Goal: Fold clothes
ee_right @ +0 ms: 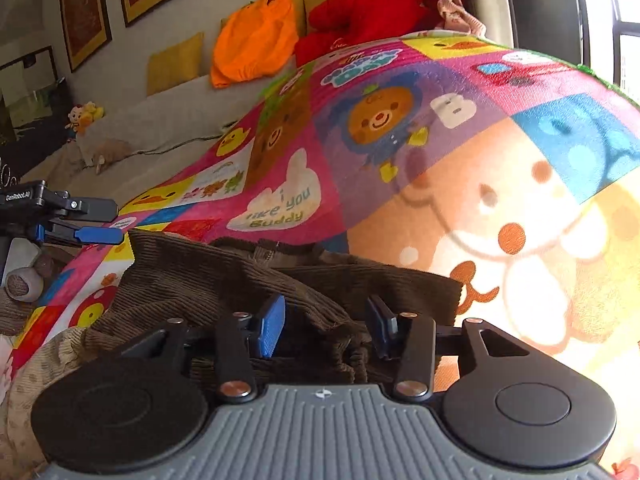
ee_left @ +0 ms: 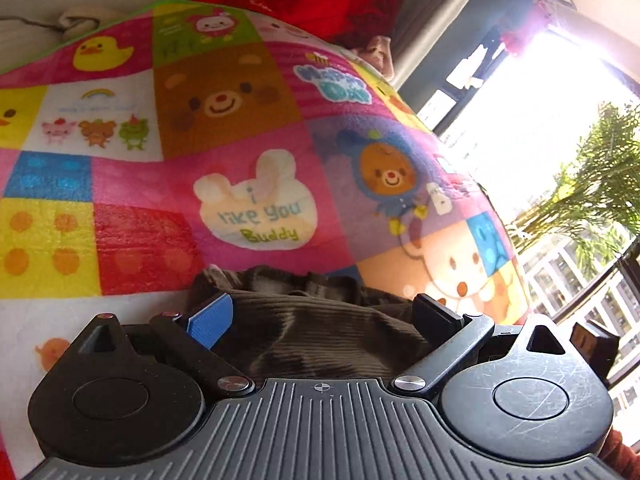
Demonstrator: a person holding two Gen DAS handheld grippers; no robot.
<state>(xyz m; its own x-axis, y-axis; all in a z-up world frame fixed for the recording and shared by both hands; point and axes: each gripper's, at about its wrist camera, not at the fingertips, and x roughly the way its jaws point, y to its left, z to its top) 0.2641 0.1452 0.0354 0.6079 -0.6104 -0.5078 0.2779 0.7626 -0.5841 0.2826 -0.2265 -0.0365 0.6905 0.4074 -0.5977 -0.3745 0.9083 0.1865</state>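
Now brown corduroy garment [ee_right: 224, 276] between right tongs [ee_right: 326, 326]

One brown corduroy garment [ee_right: 248, 280], one patchwork cartoon blanket [ee_left: 240, 128], one orange pumpkin cushion [ee_right: 252, 44], one red cushion [ee_right: 372, 12], two framed pictures [ee_right: 84, 12], two tongs [ee_right: 326, 326].

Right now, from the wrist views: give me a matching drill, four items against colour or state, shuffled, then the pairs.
Items:
1. corduroy garment
2. blanket
3. pumpkin cushion
4. left gripper

Descriptions:
A. orange, against the back
B. brown, bunched between both grippers' fingers
C. open, cloth between its fingers
D. patchwork cartoon animals, spread under the garment

Pairs: 1-B, 2-D, 3-A, 4-C
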